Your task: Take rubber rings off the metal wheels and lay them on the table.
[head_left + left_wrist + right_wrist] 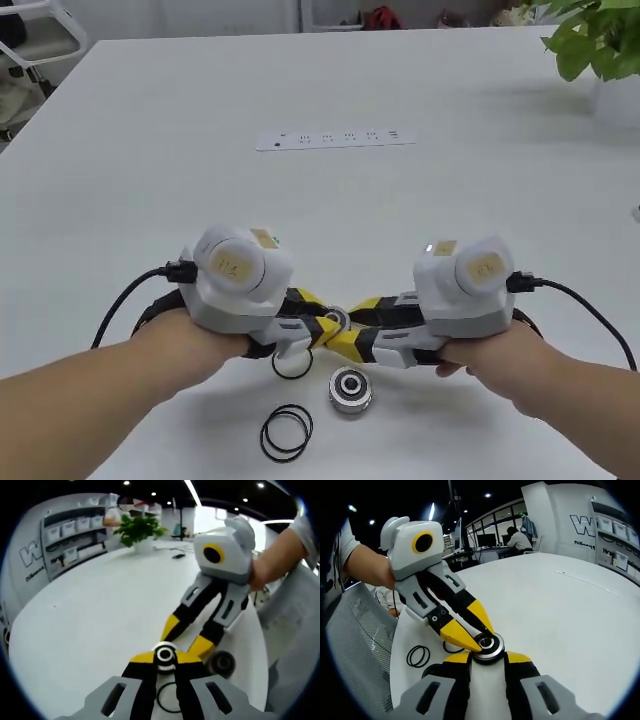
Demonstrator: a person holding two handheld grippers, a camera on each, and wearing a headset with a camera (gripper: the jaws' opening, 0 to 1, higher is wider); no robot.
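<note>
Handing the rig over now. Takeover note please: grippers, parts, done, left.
Left gripper: shut on the rim of the held wheel.
Right gripper: jaws either side of that wheel, grip unclear.
On the table: second wheel, single ring beside it, two overlapping rings nearer the person.
Done: three rings laid down.
Left: strip the held wheel; check the second wheel, can't tell whether it's bare.
</note>
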